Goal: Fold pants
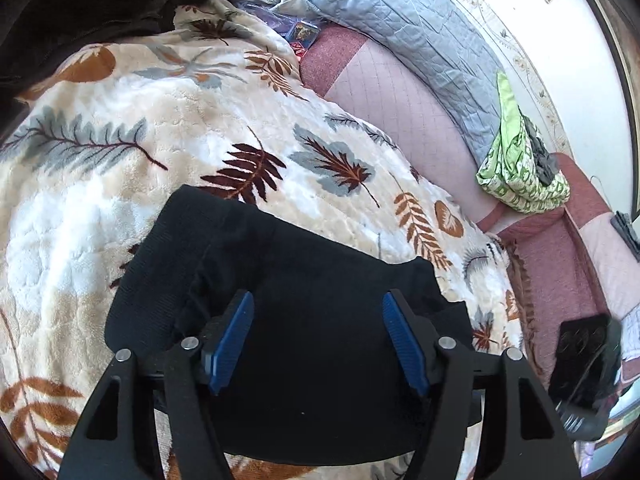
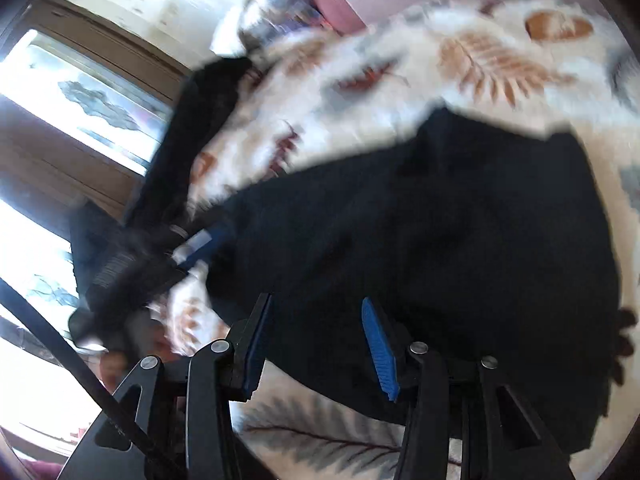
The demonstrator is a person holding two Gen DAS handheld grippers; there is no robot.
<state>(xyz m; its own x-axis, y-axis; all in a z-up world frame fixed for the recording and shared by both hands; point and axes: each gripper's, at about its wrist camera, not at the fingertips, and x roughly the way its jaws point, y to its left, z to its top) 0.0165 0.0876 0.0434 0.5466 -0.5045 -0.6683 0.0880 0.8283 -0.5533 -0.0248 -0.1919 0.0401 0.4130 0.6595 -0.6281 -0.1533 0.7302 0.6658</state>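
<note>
I see the black pants (image 1: 304, 320) lying as a compact, already doubled-over block of ribbed dark fabric on the leaf-print fleece blanket (image 1: 120, 168), edges fairly square, one corner bunched. My left gripper (image 1: 318, 340) hovers over them, blue pads spread wide and empty. My right gripper (image 2: 316, 344) is likewise spread over the pants (image 2: 440, 240), that view blurred.

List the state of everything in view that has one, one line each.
Black pants: folded into a compact bundle, lying on the blanket.
Left hand-held gripper: open, above the pants, gripping nothing.
Right hand-held gripper: open, above the pants, gripping nothing.
Leaf-print blanket: spread out, rumpled.
Green patterned cloth: bunched in a heap.
Blue quilt: crumpled along the wall.
</note>
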